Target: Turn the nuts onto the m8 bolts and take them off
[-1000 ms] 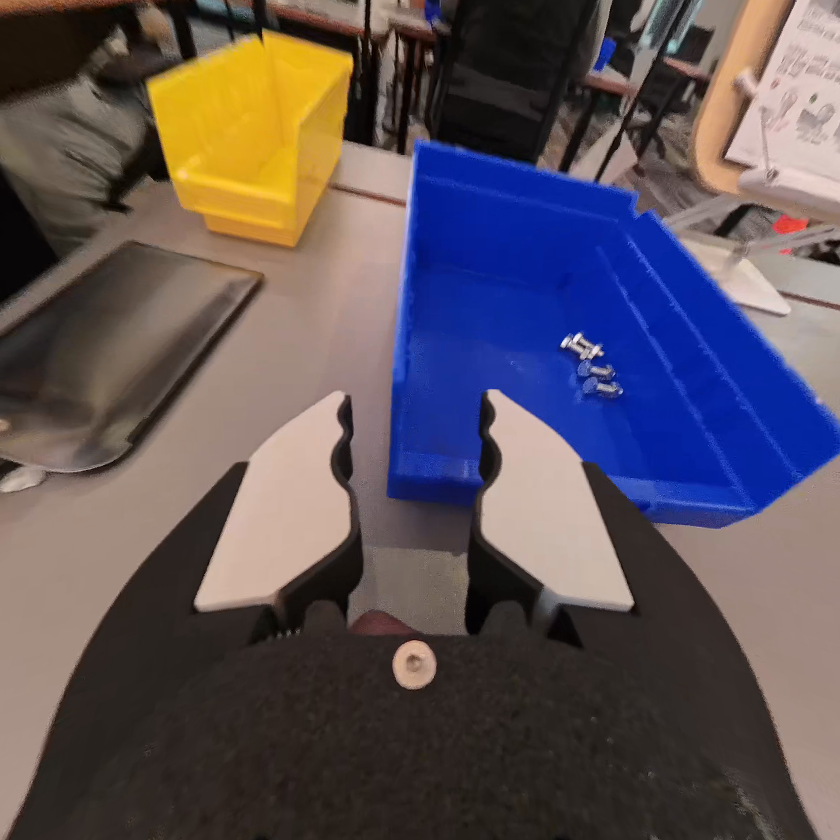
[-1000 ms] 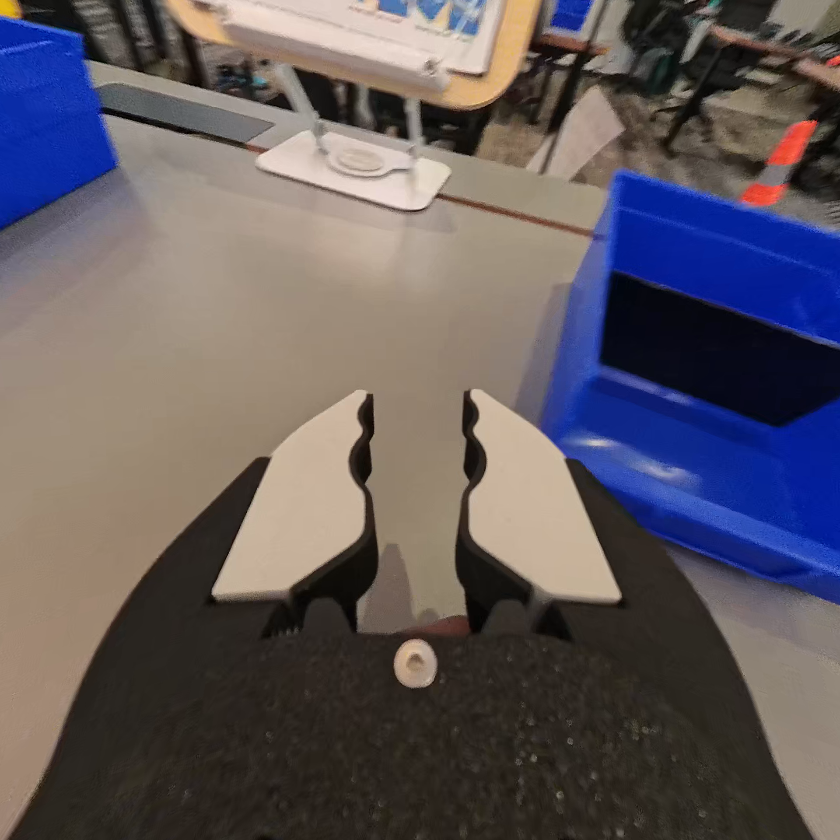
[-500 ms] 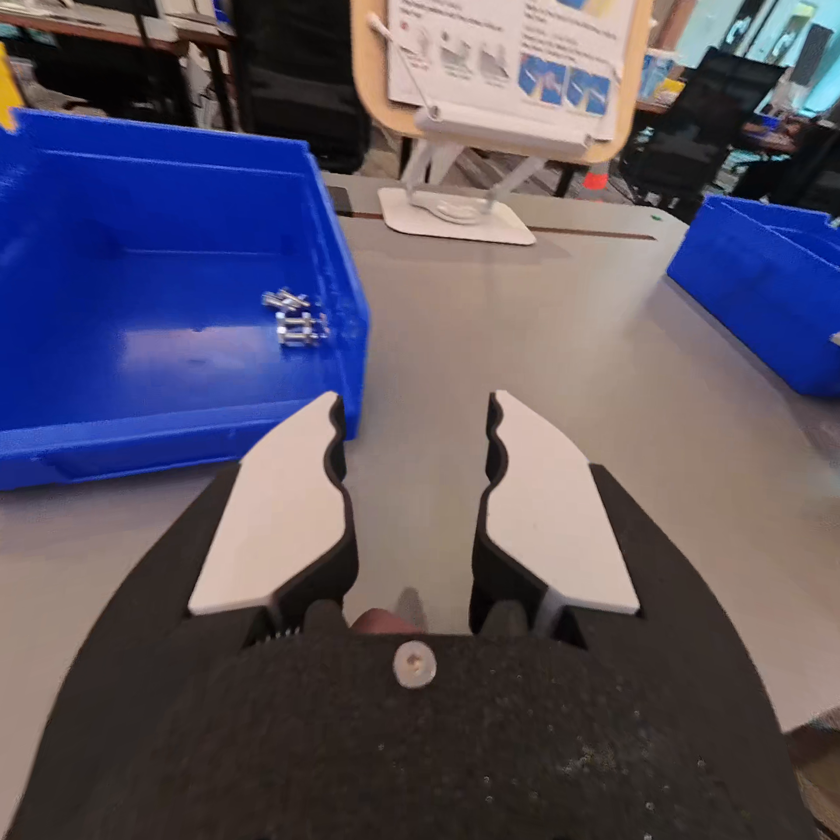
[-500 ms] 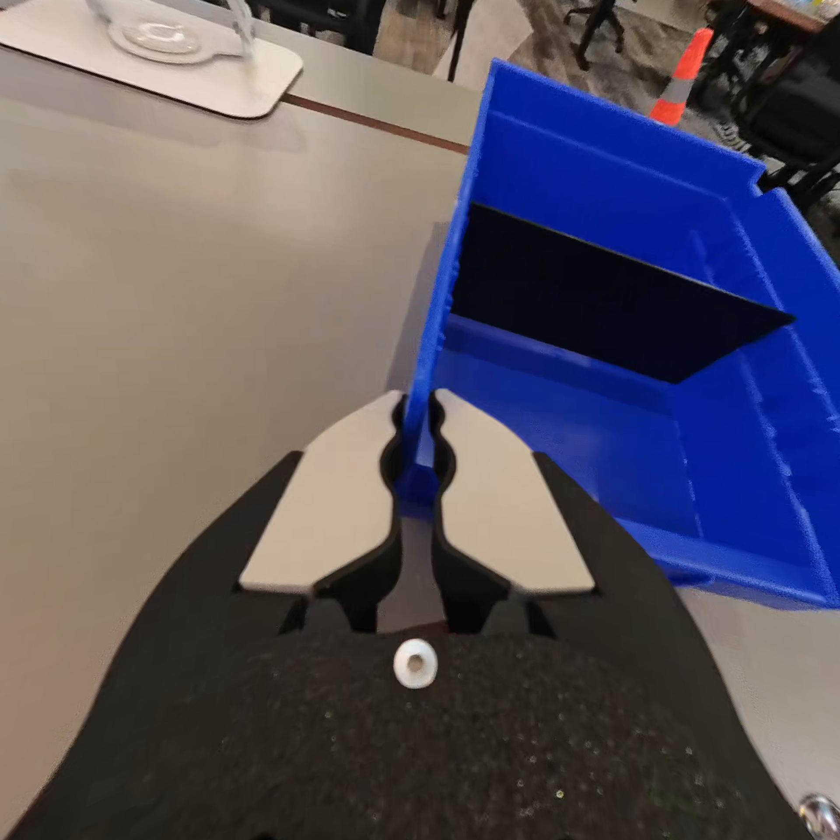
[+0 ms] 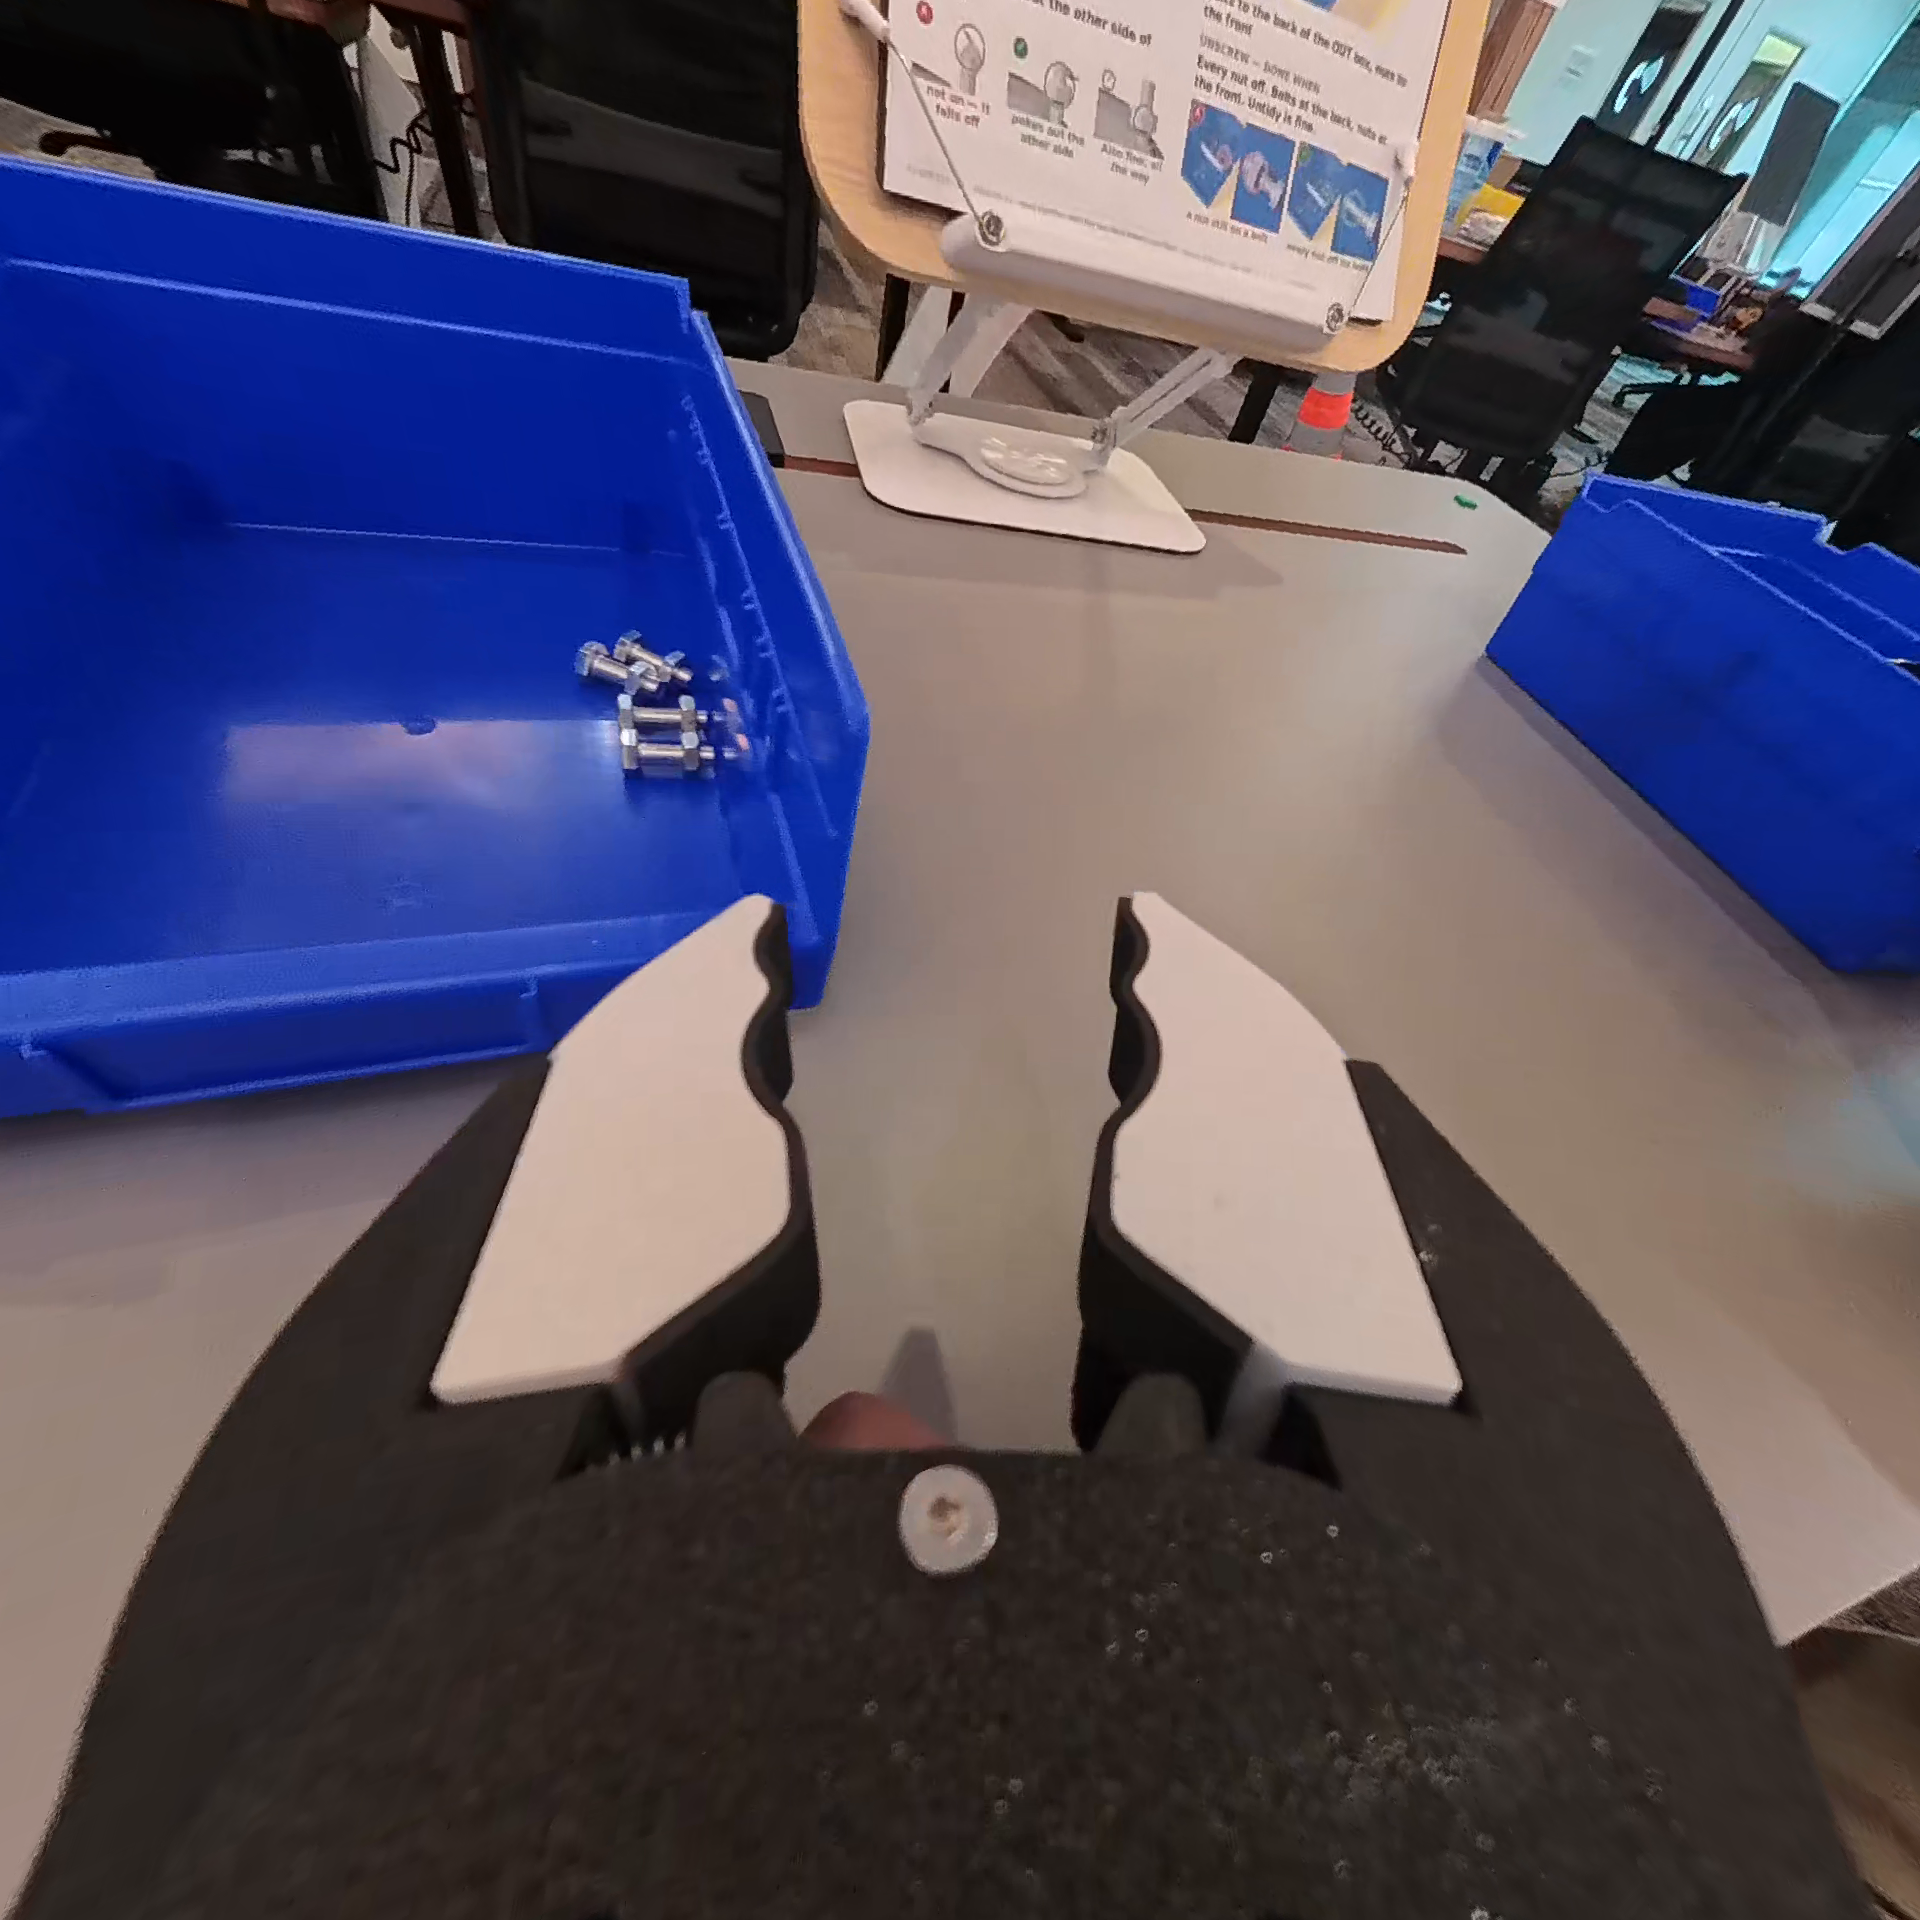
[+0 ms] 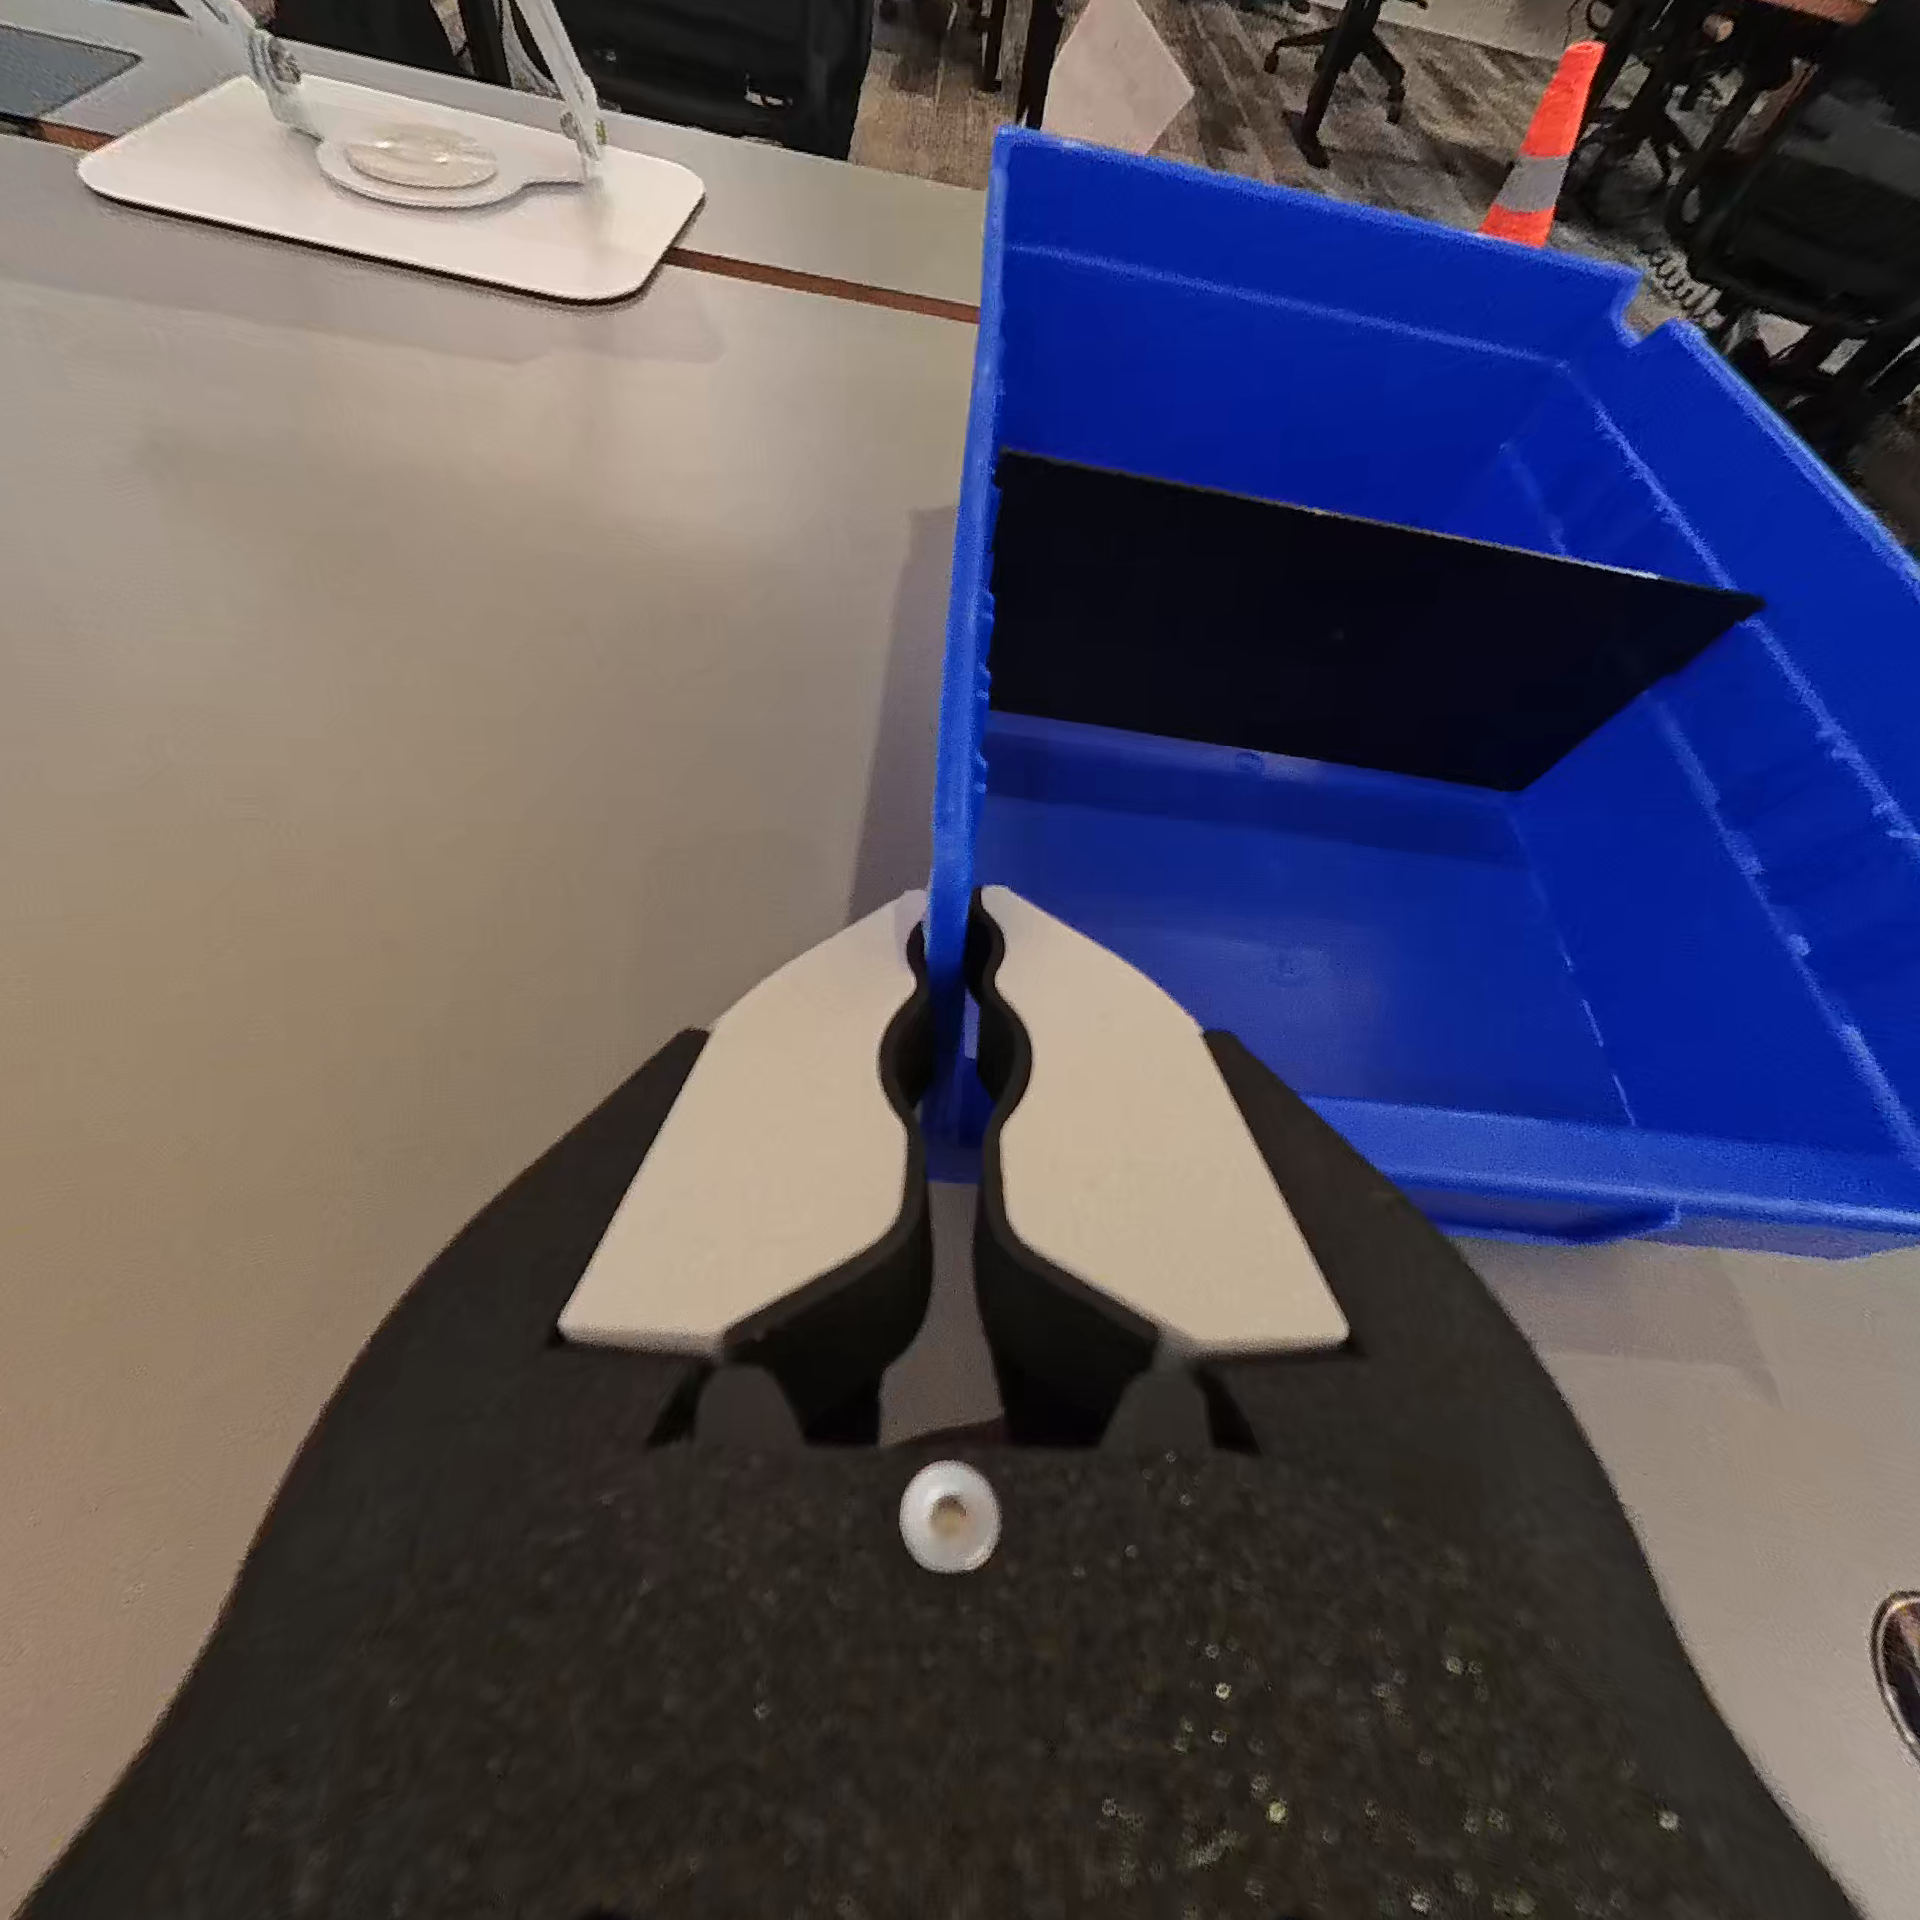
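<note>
In the left wrist view several silver bolts with nuts on them [image 5: 652,707] lie near the right wall inside a wide blue bin [image 5: 312,935] at the left. My left gripper [image 5: 951,914] is open and empty over the grey table, just right of that bin's front corner. In the right wrist view my right gripper [image 6: 948,914] is shut on the left wall of a second blue bin [image 6: 1351,1164], near its front corner. That bin has a black divider [image 6: 1330,623] across it; its front compartment looks empty. This bin also shows at the right of the left wrist view [image 5: 1714,686].
A white stand [image 5: 1029,488] holding an instruction sheet on a wooden board [image 5: 1143,135] sits at the table's far edge, between the bins; its base shows in the right wrist view [image 6: 395,197]. An orange cone [image 6: 1548,145] and chairs stand beyond the table. My hands' fingertips stand some 45 cm from each other.
My left gripper swung right from the bin with bolts to the open table. My right gripper moved to the second bin's left wall and closed on it.
</note>
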Demonstrator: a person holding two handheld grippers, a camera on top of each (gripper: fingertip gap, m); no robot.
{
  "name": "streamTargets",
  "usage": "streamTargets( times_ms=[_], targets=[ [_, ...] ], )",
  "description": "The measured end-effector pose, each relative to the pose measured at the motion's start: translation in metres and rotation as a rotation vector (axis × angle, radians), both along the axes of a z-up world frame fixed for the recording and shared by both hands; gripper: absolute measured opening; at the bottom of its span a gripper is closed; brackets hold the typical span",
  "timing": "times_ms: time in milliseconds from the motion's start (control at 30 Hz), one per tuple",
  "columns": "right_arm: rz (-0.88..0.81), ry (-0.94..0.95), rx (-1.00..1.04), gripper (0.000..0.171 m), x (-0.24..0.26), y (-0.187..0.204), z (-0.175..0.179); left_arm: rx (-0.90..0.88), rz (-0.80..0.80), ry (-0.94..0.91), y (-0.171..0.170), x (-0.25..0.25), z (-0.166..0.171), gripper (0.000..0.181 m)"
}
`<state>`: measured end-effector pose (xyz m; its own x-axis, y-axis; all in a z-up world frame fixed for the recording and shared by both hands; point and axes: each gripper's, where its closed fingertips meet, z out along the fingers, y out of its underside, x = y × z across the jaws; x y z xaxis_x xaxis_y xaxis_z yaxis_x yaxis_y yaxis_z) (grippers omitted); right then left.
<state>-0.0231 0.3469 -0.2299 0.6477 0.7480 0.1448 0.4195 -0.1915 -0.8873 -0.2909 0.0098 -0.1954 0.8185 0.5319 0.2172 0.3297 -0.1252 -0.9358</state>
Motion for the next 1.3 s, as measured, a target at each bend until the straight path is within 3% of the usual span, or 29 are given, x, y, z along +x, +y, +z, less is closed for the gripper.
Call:
streamTargets(
  times_ms=[133,233,333,533,700,1300],
  targets=[
    [0.009,-0.03,0.03,0.004,0.002,0.0,0.002,-0.004,0.005,0.02,-0.001,0.003,-0.001,0.059],
    [-0.008,-0.023,0.111,0.029,0.008,-0.006,0.022,-0.009,0.01,0.04,0.0,0.008,0.0,0.059],
    [0.02,0.023,0.166,0.038,0.006,-0.028,0.045,-0.015,0.037,0.079,0.003,0.01,0.005,0.059],
    [0.186,0.173,0.009,0.054,-0.036,-0.089,0.049,-0.031,0.078,0.091,0.011,0.017,0.008,0.068],
    [0.225,0.19,-0.072,0.074,-0.055,-0.116,0.031,-0.052,0.089,0.106,0.015,0.027,0.004,0.089],
    [0.227,0.128,-0.043,0.082,-0.052,-0.113,0.02,-0.057,0.045,0.04,0.005,0.033,-0.007,0.093]
  ],
)
